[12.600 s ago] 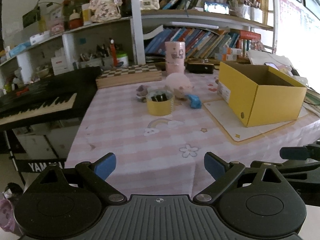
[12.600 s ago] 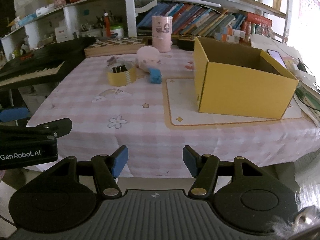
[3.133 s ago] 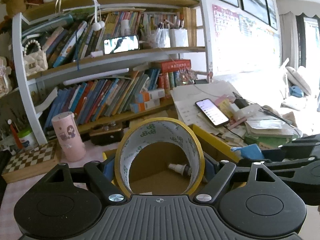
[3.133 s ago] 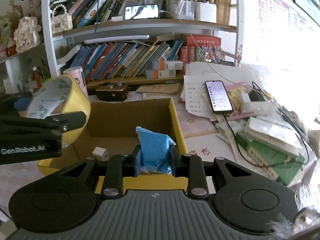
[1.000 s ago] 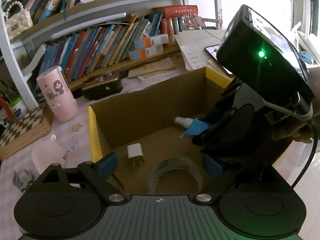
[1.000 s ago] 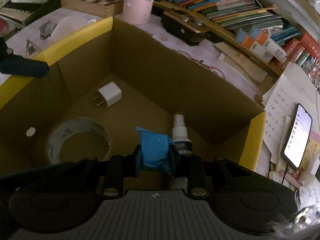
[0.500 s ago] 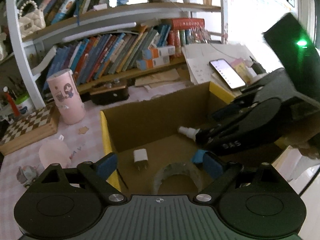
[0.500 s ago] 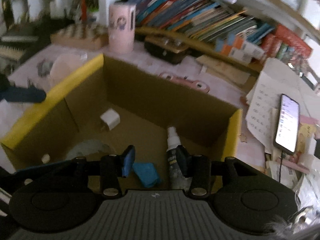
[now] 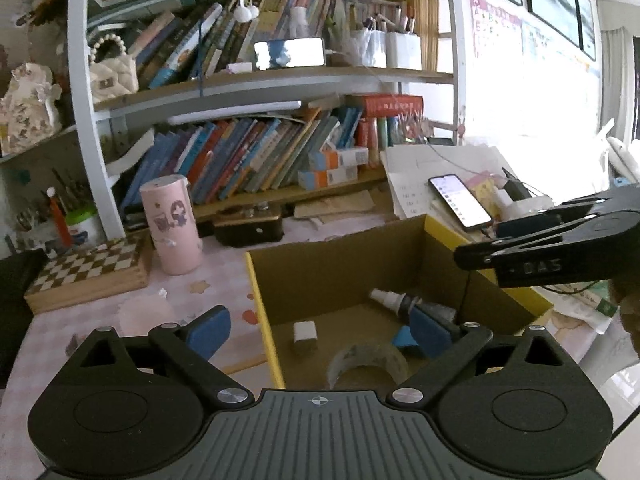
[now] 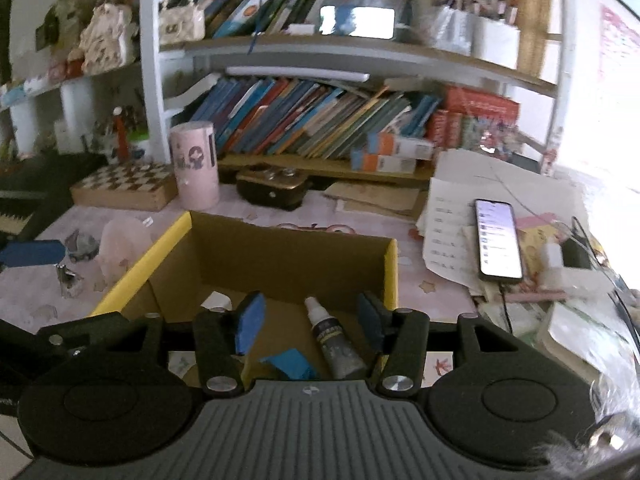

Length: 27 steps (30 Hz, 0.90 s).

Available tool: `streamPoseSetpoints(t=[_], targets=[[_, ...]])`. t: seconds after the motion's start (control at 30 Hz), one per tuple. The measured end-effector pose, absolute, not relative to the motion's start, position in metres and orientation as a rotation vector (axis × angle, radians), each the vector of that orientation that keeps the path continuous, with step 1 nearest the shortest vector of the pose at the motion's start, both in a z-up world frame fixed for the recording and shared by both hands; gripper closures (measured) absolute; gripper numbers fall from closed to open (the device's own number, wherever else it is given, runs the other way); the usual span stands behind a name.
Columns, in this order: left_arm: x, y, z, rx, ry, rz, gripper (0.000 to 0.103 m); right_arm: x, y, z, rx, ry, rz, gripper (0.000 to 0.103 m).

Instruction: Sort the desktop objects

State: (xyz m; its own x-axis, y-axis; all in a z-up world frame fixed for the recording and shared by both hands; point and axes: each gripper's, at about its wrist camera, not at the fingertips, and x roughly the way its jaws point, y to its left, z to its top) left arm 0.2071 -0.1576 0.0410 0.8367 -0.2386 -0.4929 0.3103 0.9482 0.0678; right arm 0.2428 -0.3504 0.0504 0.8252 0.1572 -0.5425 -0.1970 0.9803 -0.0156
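2 grippers are held over an open yellow cardboard box (image 9: 436, 230), and neither holds anything. The left gripper (image 9: 320, 330) is seen with its blue pads spread wide and opening further; nothing is pressed between them, and one pad hangs over the pink tablecloth (image 9: 52, 332) while the other hangs over the box interior. It is angled downward toward the box's near left corner. The right gripper (image 10: 310, 316) is seen with its jaws partly apart and opening; no object is clamped, and the box floor shows in the gap. It too is tilted down into the box, and from the left wrist view its black body enters from the right edge above the box's far right wall.

4 objects lie on the box floor: a blue folded item (image 10: 290, 364), a small spray bottle (image 10: 332, 340) lying on its side just beside it, a white charger plug (image 9: 305, 332), and a roll of tape (image 9: 366, 362) lying flat near the front wall.

Outside the box, a pink cylindrical tumbler (image 9: 172, 224) stands upright beside a wooden chessboard box (image 9: 90, 270). A lit phone (image 10: 498, 240) rests on papers to the right, and crowded bookshelves (image 9: 260, 160) fill the background.
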Motion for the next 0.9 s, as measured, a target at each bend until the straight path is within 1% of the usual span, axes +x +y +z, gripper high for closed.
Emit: streamPoseSetpoints(t=[0.43, 0.9], targets=[[0.171, -0.121, 0.034, 0.123, 0.51, -0.317, 0.005, 0.18, -0.329, 0.034, 0.029, 0.586, 0.047, 0.051], [0.127, -0.066, 0.008, 0.149, 0.566, -0.308, 0.005, 0.11, -0.271, -0.002, 0.097, 0.666, -0.069, 0.048]])
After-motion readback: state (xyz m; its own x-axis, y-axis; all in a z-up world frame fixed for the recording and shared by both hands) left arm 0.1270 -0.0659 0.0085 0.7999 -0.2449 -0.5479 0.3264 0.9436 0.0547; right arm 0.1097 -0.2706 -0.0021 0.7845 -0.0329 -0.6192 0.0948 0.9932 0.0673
